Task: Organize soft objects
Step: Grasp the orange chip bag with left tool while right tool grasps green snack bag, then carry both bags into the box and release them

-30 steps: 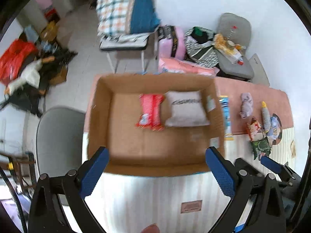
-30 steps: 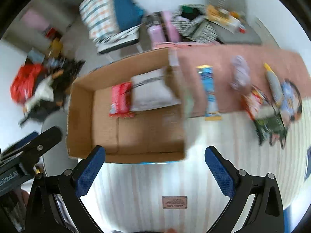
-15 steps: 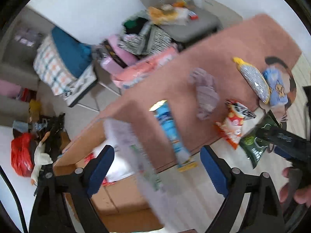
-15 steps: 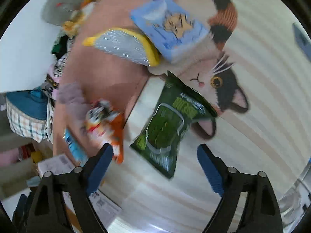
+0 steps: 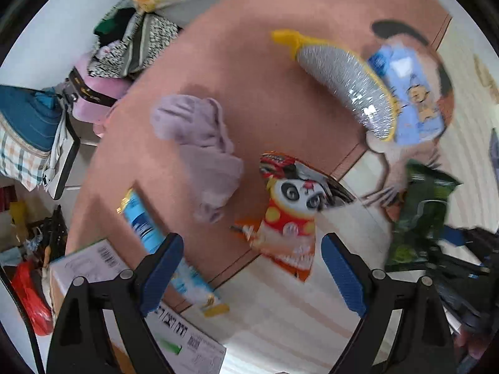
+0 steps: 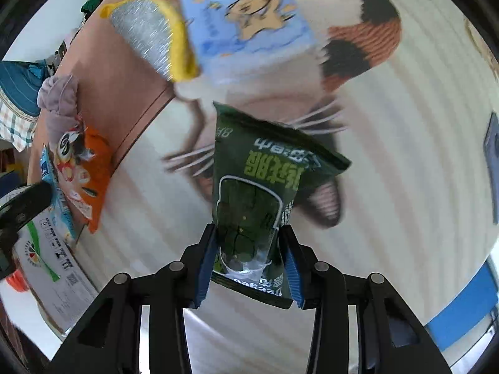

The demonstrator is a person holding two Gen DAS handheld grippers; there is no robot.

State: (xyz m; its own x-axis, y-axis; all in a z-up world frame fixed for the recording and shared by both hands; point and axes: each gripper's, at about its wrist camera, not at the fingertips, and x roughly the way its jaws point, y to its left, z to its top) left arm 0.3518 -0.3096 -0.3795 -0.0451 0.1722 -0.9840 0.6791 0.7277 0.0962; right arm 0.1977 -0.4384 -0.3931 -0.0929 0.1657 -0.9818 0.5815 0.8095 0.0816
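From the left wrist, the left hand-held gripper (image 5: 249, 268) points straight down, jaws wide and empty, over the panda snack bag (image 5: 288, 215) on the tabletop (image 5: 249, 62); it should straddle the bag squarely.

From the right wrist, the right hand-held gripper (image 6: 249, 261) points steeply down, its jaws closing around the green snack bag (image 6: 259, 193); a gentle squeeze seems wise.

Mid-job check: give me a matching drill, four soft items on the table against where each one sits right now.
Items:
1. dark green snack bag
2. orange panda-print snack bag
3. crumpled lilac cloth
4. pale blue cartoon pouch

Places:
A. loose on the pink mat
B. between the closing jaws of the right gripper
C. beside the silver-and-yellow pouch
D. ahead of the open left gripper

Pairs: 1-B, 2-D, 3-A, 4-C
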